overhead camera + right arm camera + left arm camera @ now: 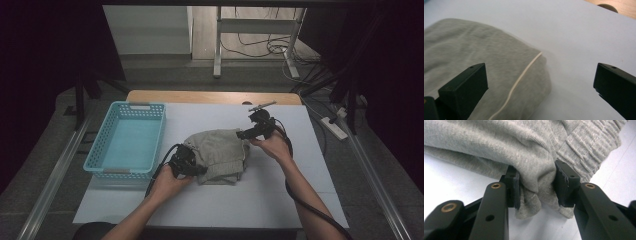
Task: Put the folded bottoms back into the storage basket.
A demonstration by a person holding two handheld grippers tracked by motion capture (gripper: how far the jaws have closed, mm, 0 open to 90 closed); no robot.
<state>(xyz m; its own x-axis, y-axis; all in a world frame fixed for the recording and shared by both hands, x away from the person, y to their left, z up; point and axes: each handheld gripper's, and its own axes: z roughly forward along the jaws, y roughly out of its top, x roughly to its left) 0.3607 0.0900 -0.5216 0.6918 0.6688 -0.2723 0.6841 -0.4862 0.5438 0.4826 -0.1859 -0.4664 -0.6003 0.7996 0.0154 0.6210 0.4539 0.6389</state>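
The soft, limp grey garment (529, 152) was pinched at a bunched fold by the left tool (537, 186); the right tool (541, 87) was held wide beside its edge.

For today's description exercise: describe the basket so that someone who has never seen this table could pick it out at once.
Start at the white table in the high view and go to its far left part. The basket sits there, left of the grey garment that the left gripper pinches. It is the one light blue thing: rectangular, plastic, with perforated walls, and empty.
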